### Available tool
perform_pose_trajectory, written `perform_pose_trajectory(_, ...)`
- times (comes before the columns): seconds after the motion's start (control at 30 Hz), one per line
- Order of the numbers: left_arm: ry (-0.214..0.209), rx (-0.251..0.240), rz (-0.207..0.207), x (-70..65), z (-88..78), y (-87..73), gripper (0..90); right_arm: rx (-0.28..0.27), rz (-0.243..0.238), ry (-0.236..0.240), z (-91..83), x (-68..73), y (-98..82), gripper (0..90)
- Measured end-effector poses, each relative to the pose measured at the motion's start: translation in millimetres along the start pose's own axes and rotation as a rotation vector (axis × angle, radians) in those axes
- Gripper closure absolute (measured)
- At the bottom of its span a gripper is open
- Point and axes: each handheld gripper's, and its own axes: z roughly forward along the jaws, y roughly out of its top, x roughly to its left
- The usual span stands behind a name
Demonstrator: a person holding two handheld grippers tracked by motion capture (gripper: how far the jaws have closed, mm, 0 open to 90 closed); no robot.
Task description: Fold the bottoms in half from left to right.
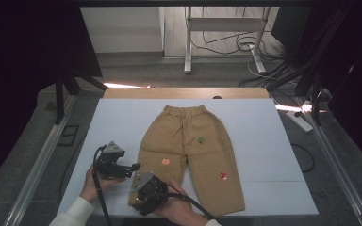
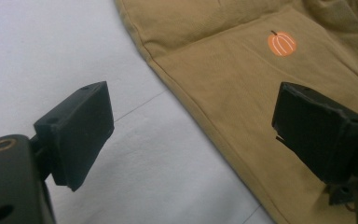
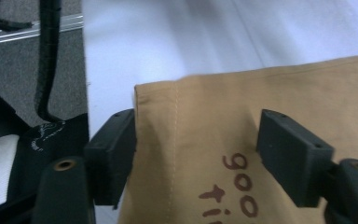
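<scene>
Straddling the trousers (image 3: 270, 121) hem, right gripper (image 3: 196, 154) (jaws apart).

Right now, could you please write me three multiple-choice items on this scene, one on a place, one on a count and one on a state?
1. Where do the right tongs sit?
A. At the waistband
B. At the hem of the trouser leg on the person's left
C. Off the table

2. How many small motifs show on the trousers in the high view?
A. One
B. Three
C. Five

3. How do the left tongs stand?
A. Open, holding nothing
B. Shut on the trousers
C. Shut on a cable

Answers: 1 B, the hem lies between its jaws; 2 B, orange, green and red motifs; 3 A, its jaws stand wide apart.
</scene>
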Motion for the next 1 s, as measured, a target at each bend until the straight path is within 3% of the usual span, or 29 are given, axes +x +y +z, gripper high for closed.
perform_pose_trajectory(0.1,0.001,0.000,0.002,-0.1,-0.2,0.1,12.3,0.002,0.008,-0.017,-2.5,-3.3,-0.6,44.4)
perform_pose_trajectory(0.23,0.003,0.000,0.003,0.7,-0.7,0.3,12.3,0.012,0.000,-0.014,-8.8,-6.4,-2.3,77.3)
perform_pose_trajectory(0.3,0.003,-0.001,0.001,1.0,-0.7,0.3,12.3,0.021,-0.003,-0.017,-11.2,-8.1,-3.9,84.4)
perform_pose_trajectory(0.43,0.003,-0.002,-0.001,1.7,-0.4,0.4,12.3,0.020,0.041,0.022,-14.3,-14.6,-7.6,85.9)
perform_pose_trajectory(0.57,0.007,0.000,-0.005,3.3,-0.7,0.4,12.4,0.032,0.033,0.033,-17.6,-15.1,-8.5,86.0)
perform_pose_trajectory(0.8,0.018,-0.012,-0.008,5.0,-3.0,2.7,12.6,0.008,0.025,0.030,-29.3,-15.5,-9.4,86.3)
perform_pose_trajectory(1.0,0.025,-0.020,-0.020,8.2,-1.2,15.2,13.0,-0.019,0.029,0.041,-35.5,-15.3,-12.0,86.2)
